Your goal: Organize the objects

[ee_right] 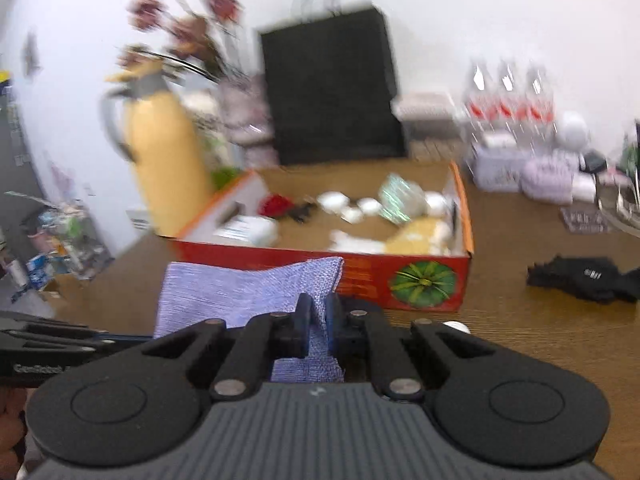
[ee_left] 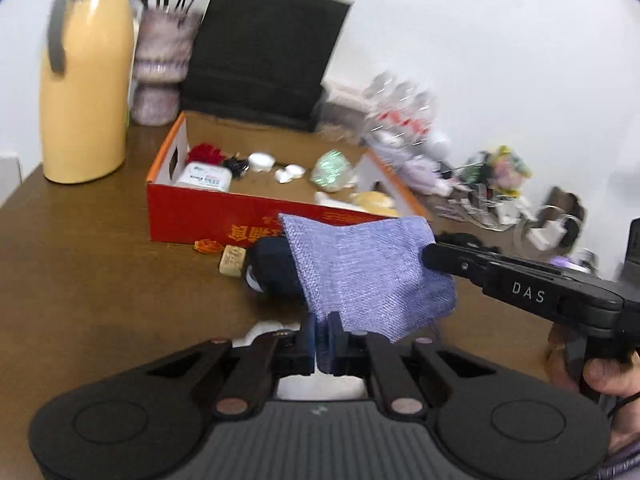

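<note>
A lilac woven cloth (ee_left: pixel 360 272) hangs stretched between both grippers, just in front of the red cardboard box (ee_left: pixel 208 216). My left gripper (ee_left: pixel 323 326) is shut on the cloth's near lower corner. My right gripper (ee_left: pixel 430 256) comes in from the right and is shut on the cloth's far edge. In the right wrist view the cloth (ee_right: pixel 240 300) spreads to the left, with my right gripper (ee_right: pixel 318 310) pinching its fold before the box (ee_right: pixel 360 276). A dark round object (ee_left: pixel 276 268) lies on the table behind the cloth.
The box holds white lids, a red flower, a white bottle and other small items. A yellow thermos (ee_left: pixel 86 84), a vase (ee_left: pixel 160 64) and a black paper bag (ee_left: pixel 264 48) stand behind it. A black glove (ee_right: pixel 580 278) lies on the table at right. Clutter fills the far right.
</note>
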